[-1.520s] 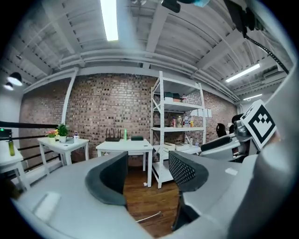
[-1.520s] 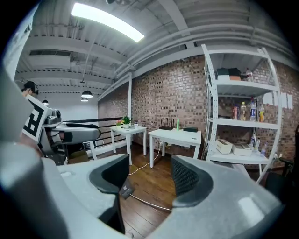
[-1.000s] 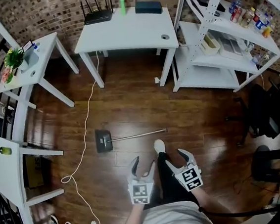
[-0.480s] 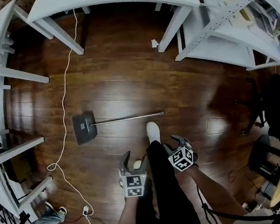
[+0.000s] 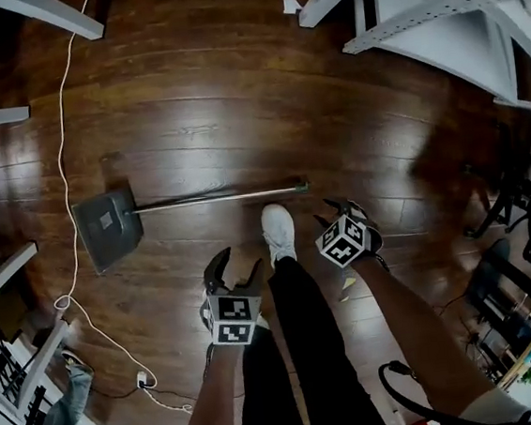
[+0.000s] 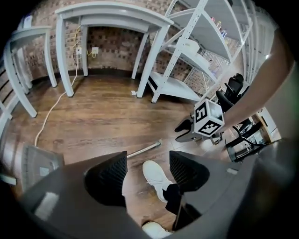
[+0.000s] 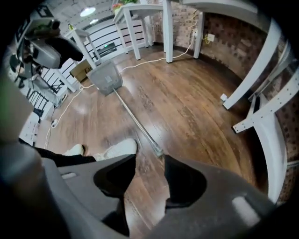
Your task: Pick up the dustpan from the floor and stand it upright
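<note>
Wood-plank floor [image 5: 236,115], dark and glossy, carries everything in view. A white shelving unit [image 5: 434,19] stands at its far right side and white table legs [image 5: 47,17] at its far left.

Task item: a long-handled dustpan [image 5: 107,231] lies flat on the floor. Its grey pan sits toward the left side, just beside a white cable [image 5: 65,195]. Its thin metal handle [image 5: 217,199] runs level across open floor and ends near the toe of the person's white shoe [image 5: 278,232].

Left gripper [image 5: 236,268]: tongs spread, with only floor and shoe seen beyond them. It hangs on the near side of the handle, apart from it.

Right gripper [image 5: 343,208]: tongs partly spread and pinching nothing. The handle's free end lies just beyond the tips, not touching them.

Handling assessment:
- The pan looks like light plastic and the handle like a stiff, smooth tube, so the whole should lift easily.
- The pan end is judged the heavier, and it will tend to swing down.
- The round tube may roll or slip between flat pads.
- Recommended hold is on the handle close to its free end, with the pads square across the tube. The dustpan can then be tipped up so the pan's edge bears on the floor.
</note>
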`<action>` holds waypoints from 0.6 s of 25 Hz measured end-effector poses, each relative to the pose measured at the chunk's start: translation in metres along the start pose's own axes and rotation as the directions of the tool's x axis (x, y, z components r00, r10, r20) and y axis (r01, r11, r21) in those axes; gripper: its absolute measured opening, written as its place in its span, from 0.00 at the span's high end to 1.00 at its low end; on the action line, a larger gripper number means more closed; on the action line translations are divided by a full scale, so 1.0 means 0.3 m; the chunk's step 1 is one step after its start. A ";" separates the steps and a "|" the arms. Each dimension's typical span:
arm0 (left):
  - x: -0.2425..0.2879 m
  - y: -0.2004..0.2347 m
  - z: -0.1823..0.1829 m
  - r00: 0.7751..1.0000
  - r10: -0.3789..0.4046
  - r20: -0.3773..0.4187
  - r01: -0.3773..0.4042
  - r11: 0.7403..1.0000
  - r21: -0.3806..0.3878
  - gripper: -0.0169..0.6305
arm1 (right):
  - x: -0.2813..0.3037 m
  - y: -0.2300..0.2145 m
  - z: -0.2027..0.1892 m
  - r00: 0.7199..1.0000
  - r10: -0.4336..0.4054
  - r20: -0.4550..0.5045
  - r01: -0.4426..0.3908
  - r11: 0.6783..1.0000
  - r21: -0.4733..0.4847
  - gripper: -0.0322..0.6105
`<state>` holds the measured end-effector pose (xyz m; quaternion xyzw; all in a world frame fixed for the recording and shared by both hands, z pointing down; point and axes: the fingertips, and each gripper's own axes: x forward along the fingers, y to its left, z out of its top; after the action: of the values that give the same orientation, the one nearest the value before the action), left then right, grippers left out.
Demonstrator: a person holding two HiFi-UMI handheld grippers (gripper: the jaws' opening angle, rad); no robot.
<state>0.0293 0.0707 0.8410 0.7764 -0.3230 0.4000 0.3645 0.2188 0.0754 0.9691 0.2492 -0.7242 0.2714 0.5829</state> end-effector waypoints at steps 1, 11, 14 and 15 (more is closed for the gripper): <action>0.033 0.006 -0.001 1.000 -0.013 -0.003 0.013 1.000 0.001 0.51 | 0.050 -0.007 -0.015 1.000 0.005 -0.030 -0.007 0.999 -0.038 0.67; 0.084 0.167 -0.139 0.998 0.029 -0.047 -0.035 0.992 -0.125 0.51 | 0.378 -0.079 -0.042 0.986 -0.008 -0.165 -0.053 0.931 -0.361 0.67; 0.068 0.207 -0.168 0.997 0.053 -0.059 -0.061 0.988 -0.140 0.51 | 0.422 -0.074 -0.028 0.978 0.034 -0.204 -0.111 0.920 -0.376 0.68; 0.067 0.213 -0.174 0.996 0.057 -0.061 -0.066 0.987 -0.144 0.51 | 0.430 -0.070 -0.028 0.974 0.049 -0.223 -0.133 0.916 -0.379 0.73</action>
<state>-0.0320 0.0760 0.8996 0.7256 -0.3647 0.4082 0.4169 0.2137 0.0600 1.0991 0.0638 -0.7096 0.1729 0.6801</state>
